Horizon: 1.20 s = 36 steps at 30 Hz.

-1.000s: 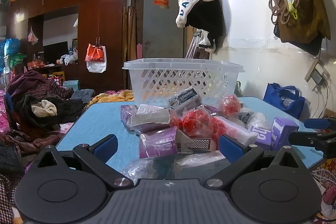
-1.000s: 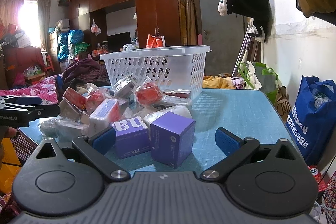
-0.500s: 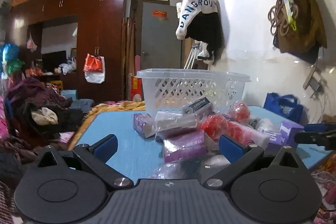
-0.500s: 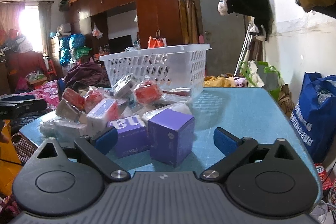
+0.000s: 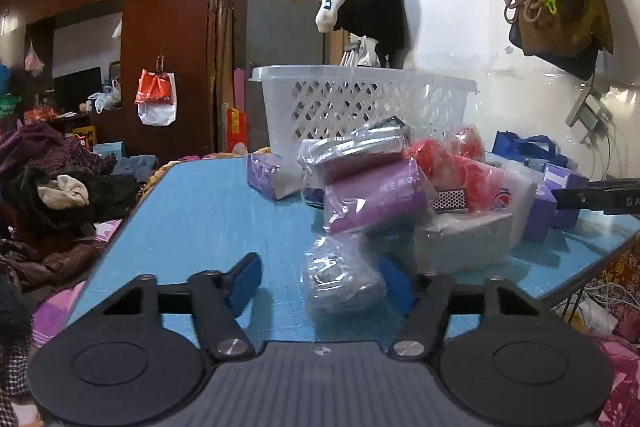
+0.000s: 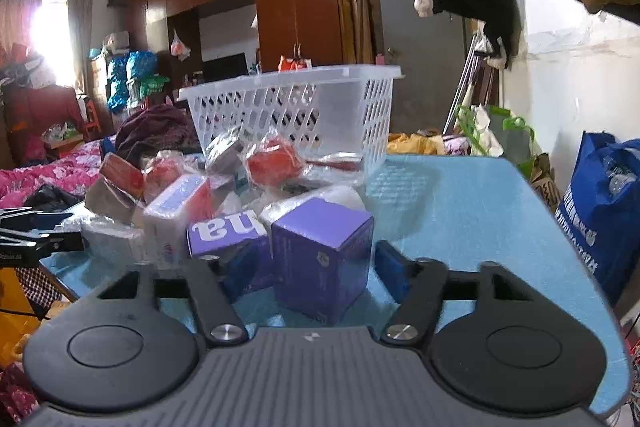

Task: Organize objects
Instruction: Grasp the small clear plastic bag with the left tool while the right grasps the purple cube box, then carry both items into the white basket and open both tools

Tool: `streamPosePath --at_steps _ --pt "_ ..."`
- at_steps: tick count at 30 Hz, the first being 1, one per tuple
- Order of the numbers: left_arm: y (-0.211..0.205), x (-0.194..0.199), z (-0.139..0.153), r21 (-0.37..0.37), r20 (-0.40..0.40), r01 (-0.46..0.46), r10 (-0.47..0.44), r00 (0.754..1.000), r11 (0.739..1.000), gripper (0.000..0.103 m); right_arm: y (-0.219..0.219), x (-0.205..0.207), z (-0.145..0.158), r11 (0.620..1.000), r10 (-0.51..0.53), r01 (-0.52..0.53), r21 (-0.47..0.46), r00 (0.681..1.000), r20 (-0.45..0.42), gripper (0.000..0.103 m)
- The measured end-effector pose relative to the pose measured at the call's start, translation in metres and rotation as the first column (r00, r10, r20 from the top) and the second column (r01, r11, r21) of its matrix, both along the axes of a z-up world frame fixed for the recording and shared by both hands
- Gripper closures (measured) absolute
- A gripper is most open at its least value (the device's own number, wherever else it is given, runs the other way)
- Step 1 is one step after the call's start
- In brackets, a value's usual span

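Note:
A heap of wrapped packets and boxes lies on the blue table [image 5: 192, 211] in front of a white lattice basket [image 5: 360, 99]. In the left wrist view my left gripper [image 5: 320, 283] is open, low over the table, with a clear-wrapped grey packet [image 5: 340, 275] between its jaws against the right one; I cannot tell if it touches. A purple wrapped packet [image 5: 376, 195] lies behind it. In the right wrist view my right gripper [image 6: 316, 271] is open around a purple box [image 6: 320, 255]; the jaws stand apart from its sides. A second purple box [image 6: 228, 239] lies beside it.
The basket also shows in the right wrist view [image 6: 292, 115]. Red packets [image 6: 272, 163] sit mid-heap. Clothes [image 5: 56, 187] pile left of the table. A blue bag [image 6: 600, 211] stands off the table's right edge. A wall with hanging clothes is at right.
Both grippers have moved forward and down into the heap. The left one now has the grey packet between its jaws; the right one now straddles the purple box. Both jaw gaps look narrower.

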<state>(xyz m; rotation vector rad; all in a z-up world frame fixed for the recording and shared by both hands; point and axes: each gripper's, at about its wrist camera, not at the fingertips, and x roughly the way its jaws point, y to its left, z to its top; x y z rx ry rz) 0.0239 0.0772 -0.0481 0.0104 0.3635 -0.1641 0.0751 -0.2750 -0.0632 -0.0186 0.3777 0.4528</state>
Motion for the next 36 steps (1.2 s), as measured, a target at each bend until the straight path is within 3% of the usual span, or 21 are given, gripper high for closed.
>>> streamPosePath --at_steps 2,3,8,16,21,26,30,36 --pt "-0.005 0.002 -0.003 0.024 0.008 -0.007 0.007 1.000 1.000 0.056 -0.003 -0.002 -0.001 1.000 -0.002 0.002 0.005 1.000 0.002 0.049" --pt "-0.006 0.002 -0.004 0.034 0.019 -0.008 0.007 1.000 0.999 0.057 -0.005 -0.003 -0.001 1.000 -0.001 0.001 0.011 1.000 0.001 0.049" --pt "-0.002 -0.003 -0.001 0.078 0.039 -0.044 0.041 0.998 0.996 0.058 -0.014 -0.008 0.005 1.000 -0.029 0.029 0.011 0.999 0.018 0.050" --pt "0.023 -0.007 0.022 0.014 0.085 -0.124 0.122 0.989 0.992 0.058 -0.022 -0.002 0.018 0.998 -0.053 0.052 0.030 0.998 0.030 0.050" --pt "0.021 0.016 0.054 -0.027 0.138 -0.105 0.107 0.985 0.994 0.058 -0.010 0.025 0.048 0.999 -0.031 0.029 0.030 0.998 0.061 0.050" --pt "0.004 0.069 0.106 -0.068 0.151 -0.027 0.037 0.988 0.997 0.058 0.014 0.071 0.089 0.999 0.003 -0.007 0.035 0.995 0.104 0.050" --pt "-0.024 0.139 0.147 -0.055 0.117 0.006 0.001 0.993 0.998 0.058 0.042 0.122 0.116 1.000 0.019 -0.020 0.009 0.990 0.140 0.050" --pt "-0.047 0.231 0.145 -0.040 -0.050 -0.037 0.035 0.998 0.999 0.058 0.067 0.186 0.108 0.998 -0.006 0.009 -0.065 0.999 0.046 0.050"
